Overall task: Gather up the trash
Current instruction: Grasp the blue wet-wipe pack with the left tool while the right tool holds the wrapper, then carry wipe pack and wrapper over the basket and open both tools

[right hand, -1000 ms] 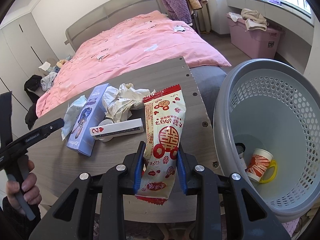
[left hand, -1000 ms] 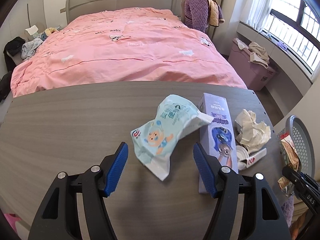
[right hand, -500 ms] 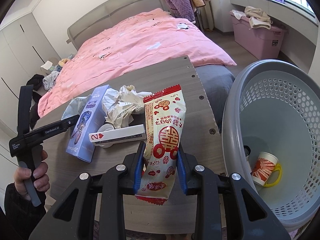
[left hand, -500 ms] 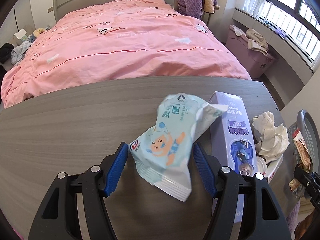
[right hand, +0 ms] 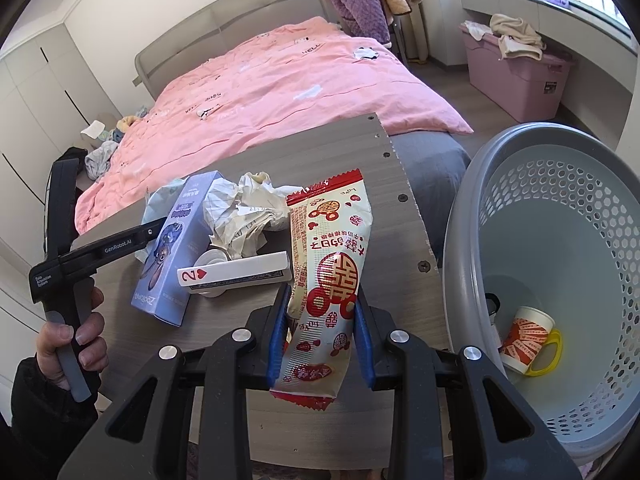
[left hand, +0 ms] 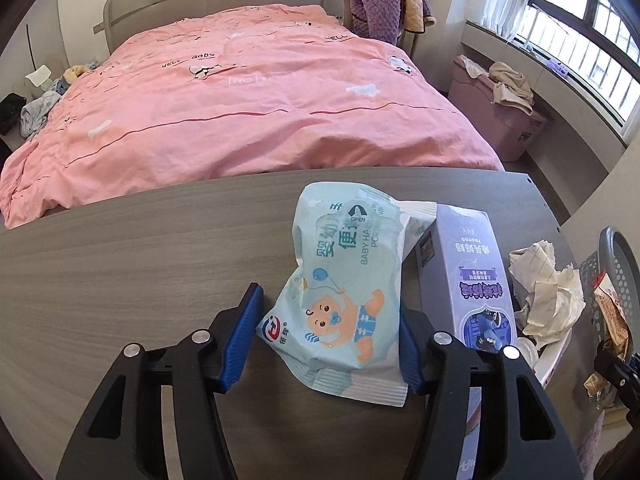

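Since 1 second ago, your left claw has moved forward from short of the wipes pack to straddle it, and its blue pads have narrowed around the pack's lower end. The right pad touches the pack's edge; the left pad sits just beside it, and you cannot tell from this view whether it presses yet. The pack lies tilted on the desk, its upper end leaning against the purple box.

Your right claw has kept its pinch on the red-and-white snack wrapper throughout, both pads pressed against the wrapper's lower half. The wrapper stands nearly upright between them, its bottom seam hanging below the pads and out past the desk's near edge.

Beyond the wrapper, on the desk, a card box marked with a red 2 and a heart lies across a small white lid, with crumpled paper just behind it and the purple box to its left. Your left hand shows at the desk's left side, gripping its handle.

To the right of the desk stands the gray basket, with a paper cup with a yellow handle lying on its side at the bottom. A bed with a pink cover fills the background.
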A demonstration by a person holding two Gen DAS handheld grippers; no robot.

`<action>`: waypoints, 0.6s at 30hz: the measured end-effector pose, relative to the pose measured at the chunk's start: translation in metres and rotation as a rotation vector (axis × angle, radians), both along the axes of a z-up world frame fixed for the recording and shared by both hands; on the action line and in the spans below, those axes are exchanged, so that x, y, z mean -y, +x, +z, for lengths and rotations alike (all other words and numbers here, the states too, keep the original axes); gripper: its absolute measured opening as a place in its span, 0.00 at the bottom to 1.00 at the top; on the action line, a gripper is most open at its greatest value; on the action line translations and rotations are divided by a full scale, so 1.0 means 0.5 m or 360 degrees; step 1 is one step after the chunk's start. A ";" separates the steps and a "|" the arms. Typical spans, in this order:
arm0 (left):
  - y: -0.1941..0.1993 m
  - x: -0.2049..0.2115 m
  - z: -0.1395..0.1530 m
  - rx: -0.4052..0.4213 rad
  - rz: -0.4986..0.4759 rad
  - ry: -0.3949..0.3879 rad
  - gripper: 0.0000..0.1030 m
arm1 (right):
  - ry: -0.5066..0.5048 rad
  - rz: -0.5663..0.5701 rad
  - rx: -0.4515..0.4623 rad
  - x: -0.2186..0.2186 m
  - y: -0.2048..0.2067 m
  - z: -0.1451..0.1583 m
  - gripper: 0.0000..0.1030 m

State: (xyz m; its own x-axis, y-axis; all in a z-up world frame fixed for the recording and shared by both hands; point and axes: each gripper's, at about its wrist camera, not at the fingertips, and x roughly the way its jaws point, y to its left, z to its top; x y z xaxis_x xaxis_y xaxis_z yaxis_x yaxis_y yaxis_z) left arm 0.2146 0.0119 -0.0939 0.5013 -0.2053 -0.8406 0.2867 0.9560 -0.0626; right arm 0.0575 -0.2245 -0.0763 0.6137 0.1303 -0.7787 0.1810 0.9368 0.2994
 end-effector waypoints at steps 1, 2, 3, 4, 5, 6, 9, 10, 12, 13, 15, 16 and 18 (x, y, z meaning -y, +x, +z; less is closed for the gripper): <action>-0.003 -0.003 0.001 0.0007 0.0006 0.0001 0.57 | -0.0002 0.0001 0.0001 -0.001 0.000 0.001 0.29; -0.006 -0.005 0.003 0.0014 0.0015 0.0001 0.57 | -0.0004 0.0002 0.0002 -0.002 -0.001 0.002 0.29; -0.011 -0.010 0.006 0.0027 0.0029 0.0003 0.57 | -0.0006 0.0004 0.0003 -0.003 -0.002 0.003 0.29; -0.016 -0.015 0.010 0.0039 0.0044 0.0004 0.57 | -0.0008 0.0007 0.0004 -0.005 -0.001 0.004 0.28; -0.021 -0.021 0.015 0.0054 0.0060 0.0005 0.57 | -0.0009 0.0009 0.0006 -0.005 -0.001 0.006 0.28; -0.028 -0.029 0.021 0.0072 0.0079 0.0004 0.57 | -0.0011 0.0013 0.0009 -0.007 -0.001 0.007 0.28; -0.054 -0.052 0.040 0.0132 0.0143 0.0017 0.57 | -0.0017 0.0023 0.0021 -0.011 -0.005 0.013 0.28; -0.065 -0.060 0.046 0.0149 0.0163 0.0026 0.57 | -0.0018 0.0026 0.0025 -0.012 -0.006 0.015 0.29; -0.087 -0.072 0.061 0.0192 0.0190 0.0056 0.57 | -0.0023 0.0031 0.0039 -0.016 -0.010 0.022 0.28; -0.099 -0.076 0.068 0.0212 0.0198 0.0068 0.57 | -0.0026 0.0035 0.0045 -0.018 -0.012 0.025 0.29; -0.128 -0.082 0.084 0.0252 0.0211 0.0085 0.57 | -0.0034 0.0045 0.0060 -0.024 -0.018 0.033 0.29; -0.142 -0.085 0.091 0.0267 0.0213 0.0084 0.57 | -0.0036 0.0049 0.0066 -0.026 -0.022 0.036 0.28; -0.169 -0.085 0.105 0.0292 0.0219 0.0074 0.57 | -0.0040 0.0053 0.0077 -0.030 -0.029 0.041 0.29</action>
